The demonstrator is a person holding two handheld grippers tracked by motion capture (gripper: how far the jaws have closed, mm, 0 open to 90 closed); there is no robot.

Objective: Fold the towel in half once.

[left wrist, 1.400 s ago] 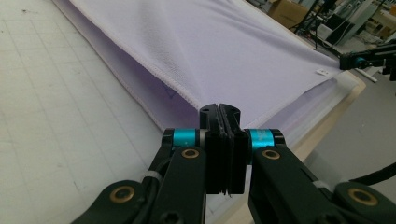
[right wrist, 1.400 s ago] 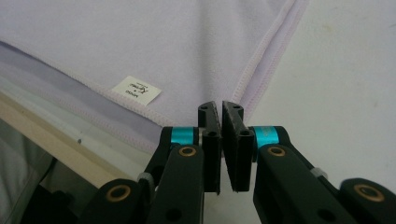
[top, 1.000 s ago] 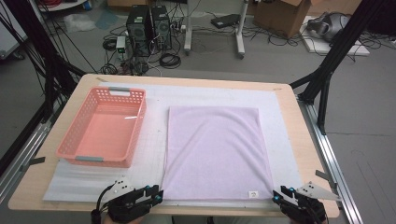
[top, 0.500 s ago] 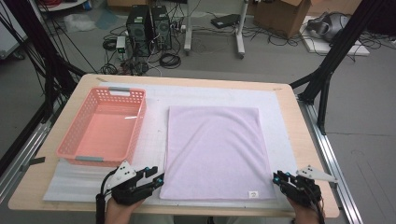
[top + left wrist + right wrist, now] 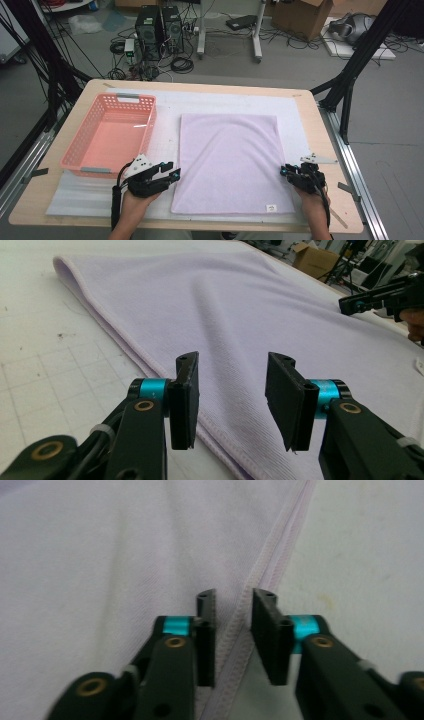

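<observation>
A lilac towel (image 5: 230,160) lies flat on the white mat in the middle of the table. My left gripper (image 5: 176,173) is at the towel's left edge near the front, open, its jaws standing over the hem (image 5: 165,372) with the towel (image 5: 240,305) stretching away beyond. My right gripper (image 5: 283,171) is at the towel's right edge, open with a narrow gap, its jaws straddling the hem (image 5: 260,575) of the towel (image 5: 110,555). Neither holds anything. From the left gripper view the right gripper (image 5: 350,302) shows far across the cloth.
A salmon plastic basket (image 5: 111,135) stands on the left of the table, just beyond my left gripper. A small white label (image 5: 271,207) marks the towel's front right corner. The wooden table edge (image 5: 190,225) runs close to the hands. Computers and cables are on the floor behind.
Both grippers have moved forward from the table's front edge to the towel's side edges, left to the left hem and right to the right hem.
</observation>
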